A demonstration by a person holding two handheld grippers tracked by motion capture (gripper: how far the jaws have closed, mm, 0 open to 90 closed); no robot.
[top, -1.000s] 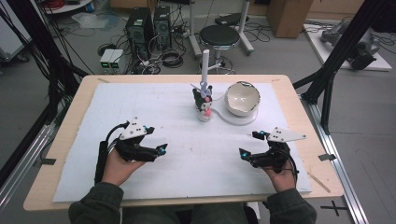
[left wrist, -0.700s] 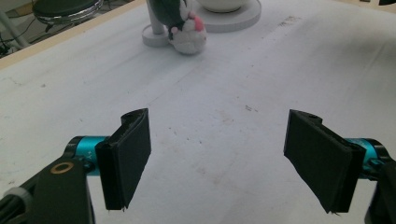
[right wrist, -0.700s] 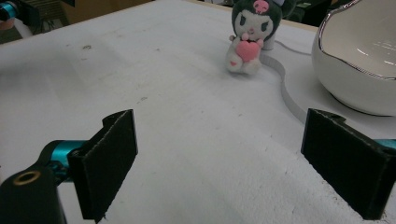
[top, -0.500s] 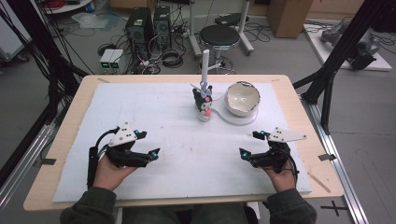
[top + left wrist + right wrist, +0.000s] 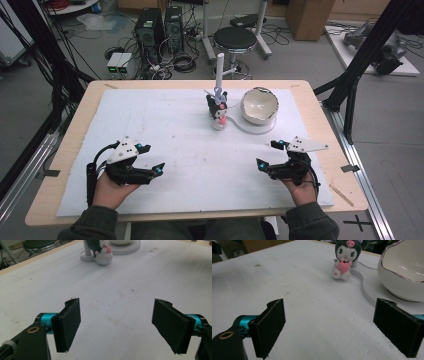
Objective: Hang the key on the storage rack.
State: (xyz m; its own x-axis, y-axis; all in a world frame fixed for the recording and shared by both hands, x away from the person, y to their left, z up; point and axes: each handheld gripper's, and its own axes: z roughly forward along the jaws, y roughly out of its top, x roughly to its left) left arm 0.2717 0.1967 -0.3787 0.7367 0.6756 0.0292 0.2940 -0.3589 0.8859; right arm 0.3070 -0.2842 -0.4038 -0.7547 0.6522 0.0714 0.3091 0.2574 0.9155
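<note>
Left tool (image 5: 153, 160) moved nearer; one plush (image 5: 218, 106), one bowl (image 5: 259, 105).

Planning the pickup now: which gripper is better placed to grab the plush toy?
Probably the right gripper: the plush toy faces it with open table between. The left gripper looks slightly farther. Both have jaws open and empty.

In front of me is a wooden table (image 5: 75, 131) with a white sheet (image 5: 165, 135) over most of its top (it has some small dark marks). Far on the sheet stands a small plush toy (image 5: 218, 111), and just beside it a white bowl (image 5: 259, 105) on a flat white base (image 5: 248, 128).
</note>
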